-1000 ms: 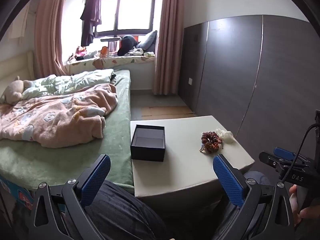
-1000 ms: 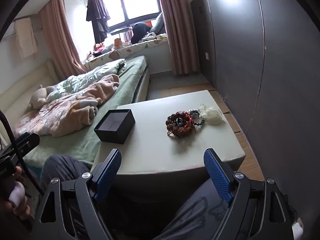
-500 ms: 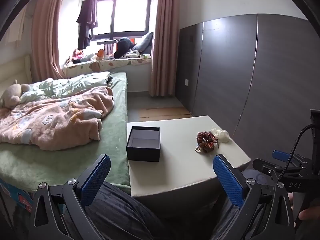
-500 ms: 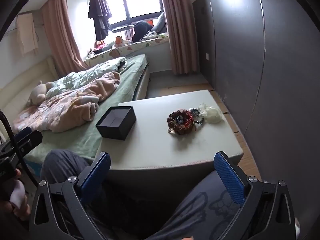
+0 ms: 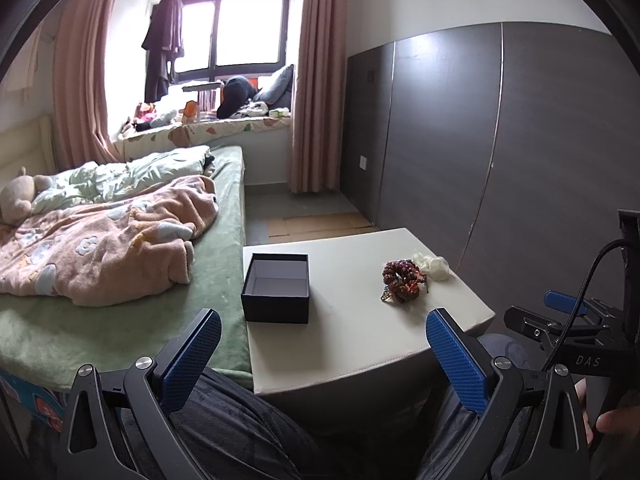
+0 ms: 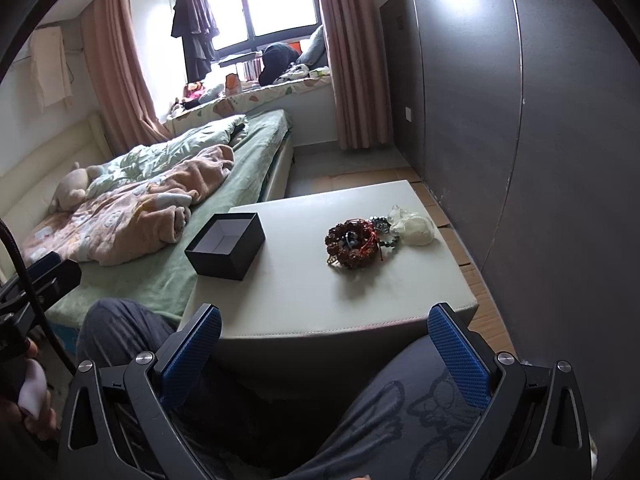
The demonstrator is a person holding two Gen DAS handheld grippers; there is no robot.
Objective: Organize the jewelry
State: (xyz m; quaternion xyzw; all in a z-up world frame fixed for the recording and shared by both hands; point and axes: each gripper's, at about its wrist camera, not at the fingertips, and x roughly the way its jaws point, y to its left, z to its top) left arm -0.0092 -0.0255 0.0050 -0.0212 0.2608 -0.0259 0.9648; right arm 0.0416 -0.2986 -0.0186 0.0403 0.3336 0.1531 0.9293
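Note:
An open, empty black box stands at the left of a pale ottoman table. A pile of red-brown bead jewelry lies at the right, with a white piece just beyond it. In the right wrist view the box, beads and white piece show too. My left gripper is open and empty, held back over the person's lap. My right gripper is open and empty, also short of the table's near edge.
A bed with a pink blanket runs along the table's left side. A dark wardrobe wall stands close on the right. The person's legs lie below both grippers. The right gripper's body shows at the left view's right edge.
Both grippers have pulled back a little from the table. The right gripper's jaws have opened wider. The box and jewelry have not moved.

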